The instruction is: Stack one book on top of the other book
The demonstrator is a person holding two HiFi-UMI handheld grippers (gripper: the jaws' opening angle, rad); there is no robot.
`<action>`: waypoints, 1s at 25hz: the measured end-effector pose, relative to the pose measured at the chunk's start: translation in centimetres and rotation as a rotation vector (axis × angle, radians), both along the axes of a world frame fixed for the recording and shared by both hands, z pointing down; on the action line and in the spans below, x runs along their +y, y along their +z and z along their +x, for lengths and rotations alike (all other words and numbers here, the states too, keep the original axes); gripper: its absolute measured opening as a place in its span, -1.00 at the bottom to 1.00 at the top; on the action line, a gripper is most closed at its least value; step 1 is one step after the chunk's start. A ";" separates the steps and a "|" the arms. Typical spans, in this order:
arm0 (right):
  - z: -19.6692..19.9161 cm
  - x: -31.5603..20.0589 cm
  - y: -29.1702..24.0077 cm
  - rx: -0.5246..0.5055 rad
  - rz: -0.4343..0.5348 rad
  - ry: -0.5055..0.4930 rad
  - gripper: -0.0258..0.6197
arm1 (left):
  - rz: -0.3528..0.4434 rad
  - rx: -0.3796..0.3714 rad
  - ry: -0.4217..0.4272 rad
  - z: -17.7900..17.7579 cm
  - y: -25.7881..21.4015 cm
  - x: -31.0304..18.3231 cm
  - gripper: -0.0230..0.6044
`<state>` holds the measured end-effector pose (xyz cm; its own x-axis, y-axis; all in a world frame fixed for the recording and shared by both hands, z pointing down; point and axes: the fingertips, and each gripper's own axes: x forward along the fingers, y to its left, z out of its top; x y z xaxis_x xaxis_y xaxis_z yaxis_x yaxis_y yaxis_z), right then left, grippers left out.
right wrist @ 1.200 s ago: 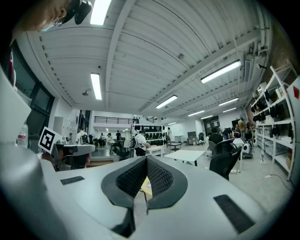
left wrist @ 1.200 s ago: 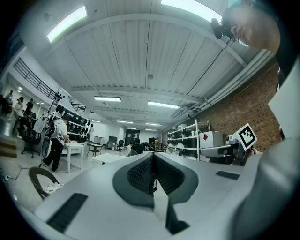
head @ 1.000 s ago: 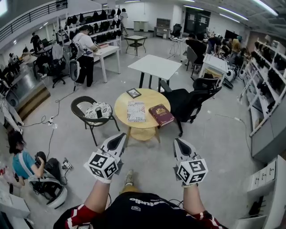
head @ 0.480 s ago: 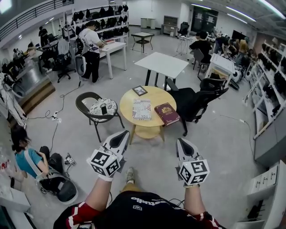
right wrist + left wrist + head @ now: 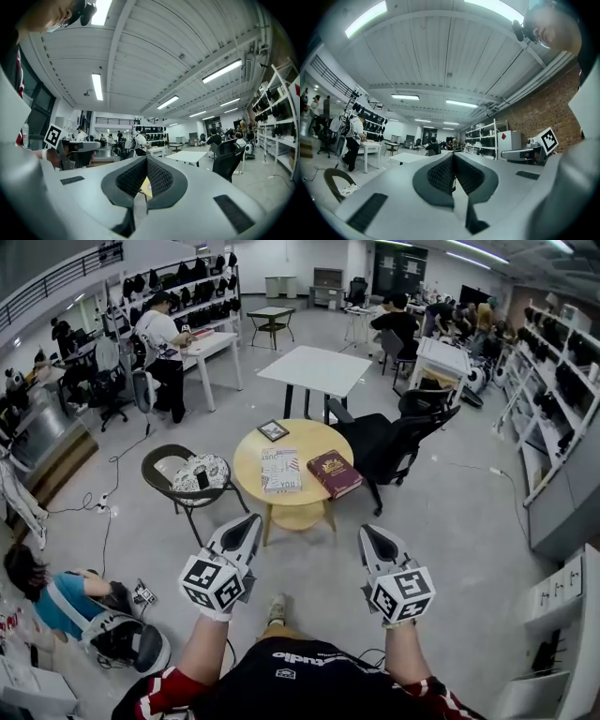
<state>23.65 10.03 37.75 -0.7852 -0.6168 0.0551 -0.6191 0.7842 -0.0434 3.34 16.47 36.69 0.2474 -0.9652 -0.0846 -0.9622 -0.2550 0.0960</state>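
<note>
Two empty grippers are nearest you, held level out front: your left gripper (image 5: 242,536) and right gripper (image 5: 378,546) both have their jaws pressed together with nothing between them. Beyond them, well apart, stands a round wooden table (image 5: 251,457). On it lie a pale patterned book (image 5: 280,470) and a dark red book (image 5: 335,473), side by side (not overlapping). Stacking has not begun, and you have yet to reach either book.
</note>
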 end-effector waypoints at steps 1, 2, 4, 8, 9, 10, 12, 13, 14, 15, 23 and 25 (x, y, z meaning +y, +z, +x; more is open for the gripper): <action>0.0 -0.2 0.0 0.002 -0.001 0.007 -0.84 | 0.005 0.002 0.010 0.0 -0.2 -0.5 -0.87; 0.0 -0.5 -0.1 0.005 -0.001 0.014 -0.84 | 0.011 0.001 0.021 0.1 -0.4 -1.1 -0.87; -0.2 -1.1 -0.2 0.008 0.003 0.026 -0.84 | 0.018 -0.001 0.039 0.0 -0.6 -2.3 -0.87; -0.5 -3.3 -0.3 0.006 0.000 0.044 -0.84 | 0.013 -0.001 0.065 -0.2 -0.1 -5.3 -0.87; -0.6 -4.0 -0.3 0.002 -0.005 0.049 -0.84 | 0.010 0.001 0.074 -0.3 0.0 -6.1 -0.87; -0.7 -4.7 -0.4 -0.002 -0.008 0.055 -0.84 | 0.009 0.003 0.084 -0.5 0.0 -7.0 -0.87; -1.3 -6.1 -0.5 0.002 -0.005 0.065 -0.84 | 0.012 0.013 0.104 -1.1 -0.3 -8.7 -0.87; -1.5 -6.9 -0.6 0.007 -0.003 0.072 -0.84 | 0.014 0.021 0.114 -1.6 -0.5 -9.6 -0.87; -1.6 -7.7 -0.7 0.008 -0.002 0.083 -0.84 | 0.016 0.024 0.120 -2.0 -0.7 -10.5 -0.87; -1.8 -8.7 -0.7 0.007 -0.003 0.095 -0.84 | 0.017 0.020 0.123 -2.5 -0.8 -11.5 -0.87; -5.5 -15.7 -1.8 0.010 0.003 0.145 -0.84 | 0.016 0.000 0.145 -7.0 -0.9 -18.3 -0.87; -6.8 -17.1 -2.0 0.012 0.007 0.149 -0.84 | 0.016 0.007 0.143 -8.6 -0.8 -19.8 -0.87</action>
